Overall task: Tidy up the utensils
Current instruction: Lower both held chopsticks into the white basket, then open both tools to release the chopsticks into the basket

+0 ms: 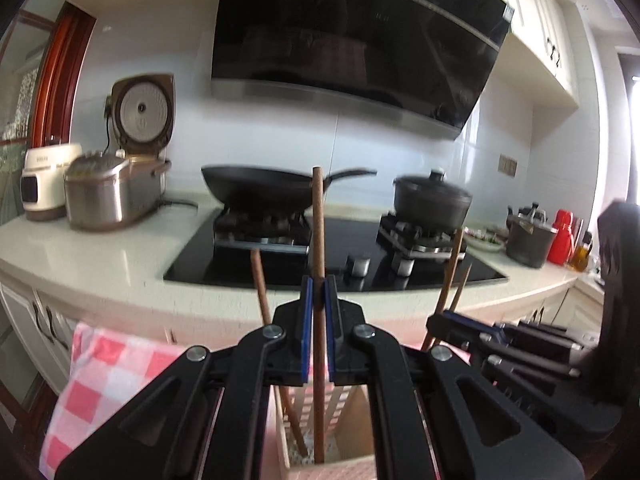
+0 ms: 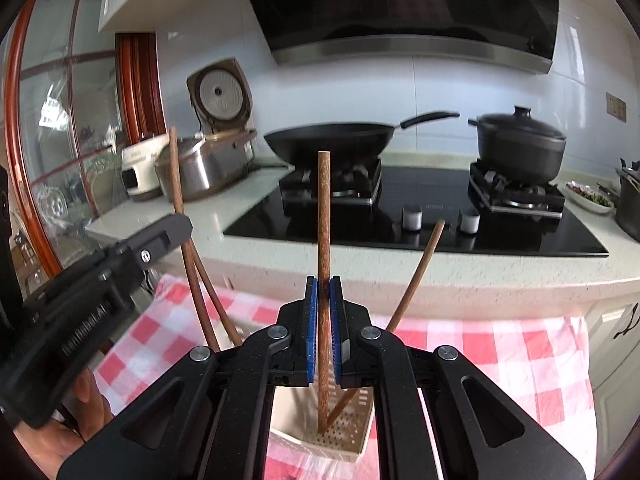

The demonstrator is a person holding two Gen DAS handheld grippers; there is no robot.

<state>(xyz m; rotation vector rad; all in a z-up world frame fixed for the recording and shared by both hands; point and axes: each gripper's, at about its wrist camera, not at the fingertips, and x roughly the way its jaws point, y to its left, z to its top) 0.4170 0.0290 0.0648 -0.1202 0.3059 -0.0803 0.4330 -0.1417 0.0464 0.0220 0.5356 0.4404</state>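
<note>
A kitchen counter (image 2: 280, 264) of pale speckled stone runs across the far side, carrying a black glass hob (image 2: 416, 216) with a dark wok (image 2: 332, 142) on its left burner and a lidded black pot (image 2: 520, 148) on its right one, under a black range hood (image 1: 352, 36). Further left stands a steel rice cooker (image 1: 108, 192) with its lid up. Nearer, a red-and-white checked cloth (image 2: 500, 356) covers the table, and on it sits a cream perforated utensil holder (image 2: 340, 440). The right gripper (image 2: 324, 292) has its blue-padded jaws pinching a brown wooden chopstick (image 2: 323, 240) that stands almost upright, its lower end resting on the holder's perforated floor. Beside it in the same holder a second chopstick (image 2: 416, 276) leans off to the right. In the left wrist view, the left gripper (image 1: 319, 290) likewise has its jaws closed on an upright brown chopstick (image 1: 318, 220), whose lower end reaches down into the holder's compartment (image 1: 352, 432), and another stick (image 1: 260, 284) leans to its left. The two grippers sit close side by side above the holder.
</note>
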